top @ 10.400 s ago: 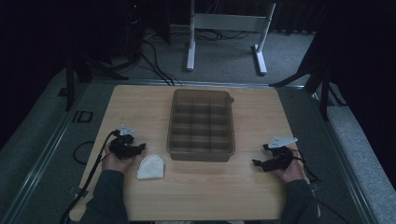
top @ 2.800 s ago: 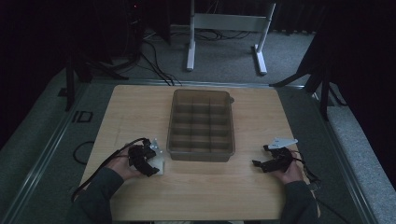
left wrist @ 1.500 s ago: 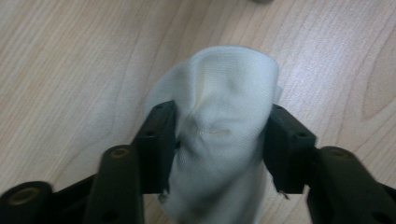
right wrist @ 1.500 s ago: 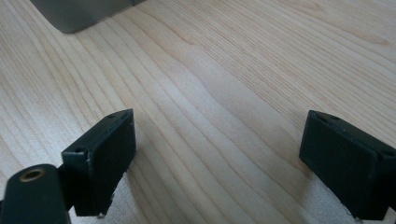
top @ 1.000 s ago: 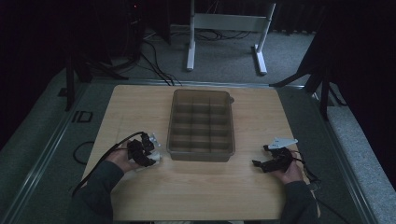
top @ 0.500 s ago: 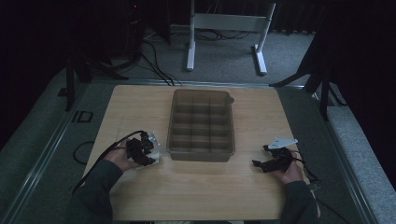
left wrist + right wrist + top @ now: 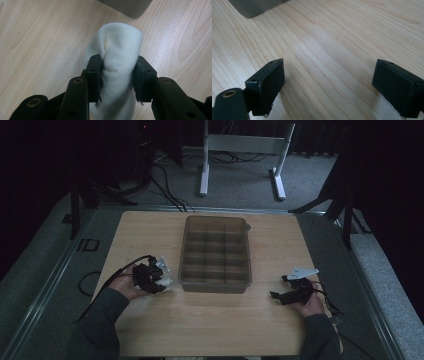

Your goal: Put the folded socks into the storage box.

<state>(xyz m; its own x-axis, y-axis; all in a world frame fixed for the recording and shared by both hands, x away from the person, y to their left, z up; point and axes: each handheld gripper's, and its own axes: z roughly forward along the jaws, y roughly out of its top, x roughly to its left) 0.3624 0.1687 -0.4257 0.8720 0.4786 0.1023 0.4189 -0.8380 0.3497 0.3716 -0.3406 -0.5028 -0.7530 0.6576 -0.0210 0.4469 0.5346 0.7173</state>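
Note:
My left gripper (image 7: pixel 117 75) is shut on a white rolled cloth (image 7: pixel 120 42), its pads pinching the cloth's middle so it bulges out past the jaws. In the high view the left gripper (image 7: pixel 159 279) holds the cloth (image 7: pixel 166 272) just left of the front left corner of a grey divided bin (image 7: pixel 215 281). A corner of the bin (image 7: pixel 130 6) shows just beyond the cloth. My right gripper (image 7: pixel 276 293) rests low at the table's right front, to the right of the bin. Its jaws (image 7: pixel 332 80) stand wide open over bare wood with nothing between them.
The wooden table (image 7: pixel 215 330) has free room in front of the bin and along its right side. A corner of the bin (image 7: pixel 254 6) lies beyond the right gripper. A white stand (image 7: pixel 240 150) and cables are on the floor behind the table.
The cloth lay loose on the table beside my left gripper; now the left gripper holds it, off that spot and closer to the bin. My right gripper has stayed put.

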